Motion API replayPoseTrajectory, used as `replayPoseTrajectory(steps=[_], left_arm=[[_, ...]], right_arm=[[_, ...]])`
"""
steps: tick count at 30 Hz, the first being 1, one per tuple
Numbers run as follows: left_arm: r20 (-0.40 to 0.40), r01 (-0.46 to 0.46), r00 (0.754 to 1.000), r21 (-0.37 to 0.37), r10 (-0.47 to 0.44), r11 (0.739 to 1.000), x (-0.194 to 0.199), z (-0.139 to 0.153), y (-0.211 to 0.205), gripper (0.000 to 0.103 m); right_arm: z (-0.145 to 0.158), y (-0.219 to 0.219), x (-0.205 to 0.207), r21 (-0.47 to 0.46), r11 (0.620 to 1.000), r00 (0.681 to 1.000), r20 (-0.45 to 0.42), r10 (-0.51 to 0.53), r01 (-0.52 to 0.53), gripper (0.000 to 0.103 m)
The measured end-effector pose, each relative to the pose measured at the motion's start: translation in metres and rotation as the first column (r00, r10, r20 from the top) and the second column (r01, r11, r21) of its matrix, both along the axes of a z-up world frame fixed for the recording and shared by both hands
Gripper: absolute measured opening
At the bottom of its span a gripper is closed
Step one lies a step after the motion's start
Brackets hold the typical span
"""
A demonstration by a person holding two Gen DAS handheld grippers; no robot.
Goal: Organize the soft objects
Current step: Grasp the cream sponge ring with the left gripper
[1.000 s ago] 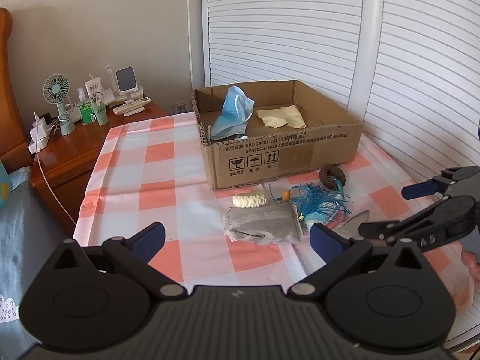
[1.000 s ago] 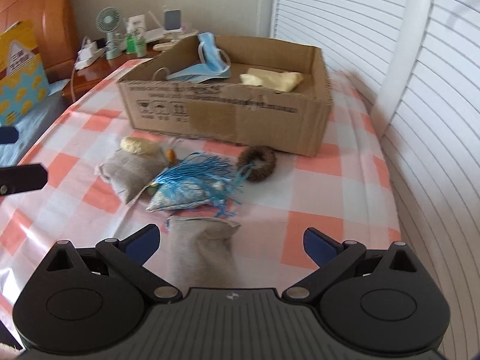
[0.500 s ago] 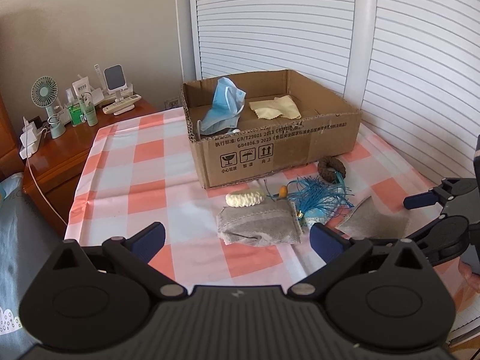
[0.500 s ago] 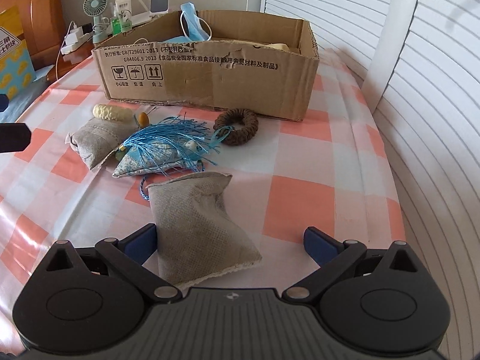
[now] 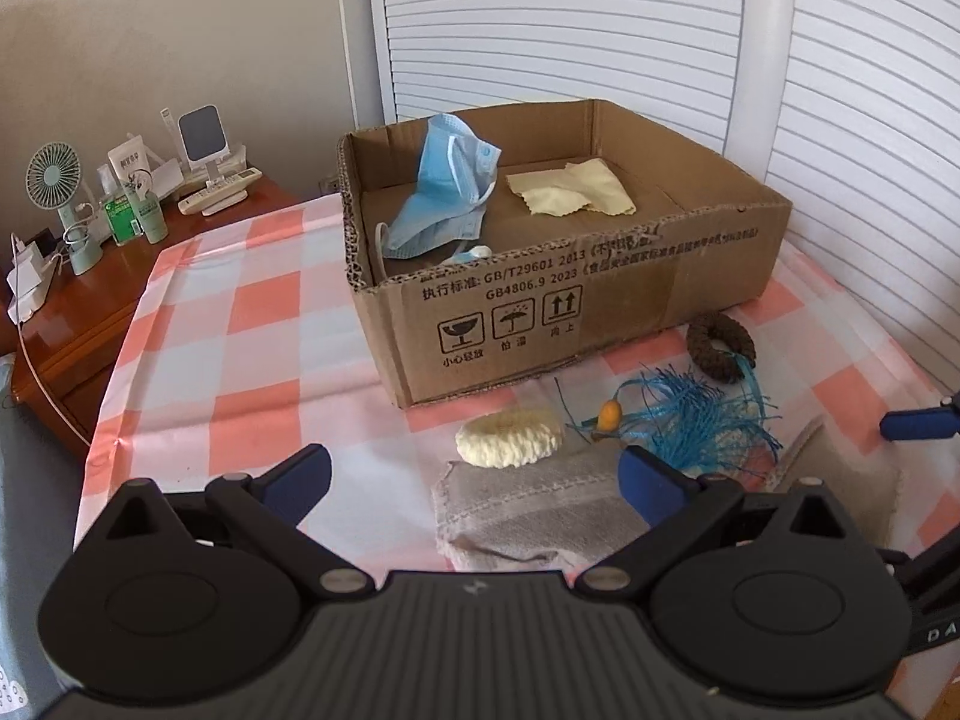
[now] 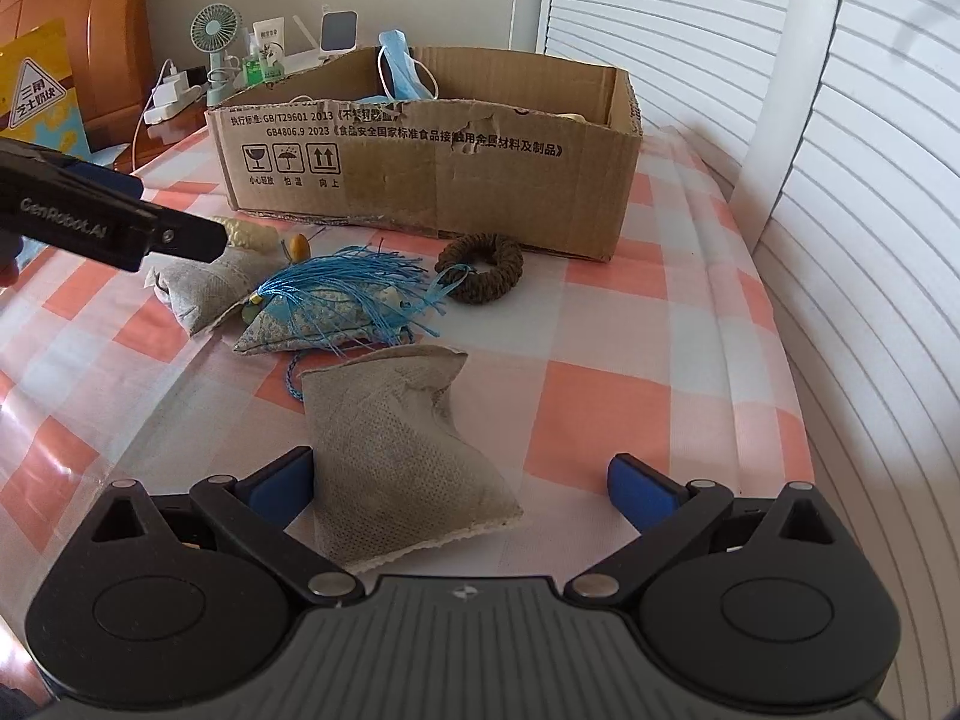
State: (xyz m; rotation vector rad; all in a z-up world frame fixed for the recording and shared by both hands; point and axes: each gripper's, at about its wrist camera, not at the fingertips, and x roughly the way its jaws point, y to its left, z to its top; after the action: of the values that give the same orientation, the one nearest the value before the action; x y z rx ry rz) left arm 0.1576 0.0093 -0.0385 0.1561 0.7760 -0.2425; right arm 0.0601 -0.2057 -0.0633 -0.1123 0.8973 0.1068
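Note:
A cardboard box (image 5: 600, 312) holds a blue face mask (image 5: 444, 192) and a yellow cloth (image 5: 570, 189). In front of it lie a cream knitted piece (image 5: 507, 438), a grey sachet (image 5: 540, 510), a blue tasselled pouch (image 6: 336, 306), a brown braided ring (image 6: 483, 267) and a second grey sachet (image 6: 396, 450). My left gripper (image 5: 474, 477) is open, low over the first grey sachet. My right gripper (image 6: 462, 483) is open, with the second sachet lying between its fingers.
The box and soft items sit on a pink checked cloth (image 5: 240, 360). A wooden bedside table (image 5: 90, 276) at the left carries a small fan (image 5: 57, 180), bottles and chargers. White louvred doors (image 5: 600, 18) stand behind and to the right.
Both grippers have moved forward and lower toward the soft items. The second sachet now lies between the right gripper's fingers. The left gripper now hangs over the first sachet.

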Motion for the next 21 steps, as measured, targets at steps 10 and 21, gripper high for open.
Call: replayPoseTrajectory(steps=[10,21], left_arm=[[-0.052,-0.014,0.999,-0.050,0.012,0.999,0.028,-0.013,-0.004,0.065],[-0.082,-0.009,0.997,-0.101,0.001,0.995,0.034,-0.019,-0.004,0.037]], right_arm=[[-0.001,-0.001,-0.004,0.004,1.000,1.000,0.025,0.012,-0.012,0.103],[-0.002,-0.001,-0.008,0.003,1.000,0.999,0.047,0.013,-0.013,0.103]])
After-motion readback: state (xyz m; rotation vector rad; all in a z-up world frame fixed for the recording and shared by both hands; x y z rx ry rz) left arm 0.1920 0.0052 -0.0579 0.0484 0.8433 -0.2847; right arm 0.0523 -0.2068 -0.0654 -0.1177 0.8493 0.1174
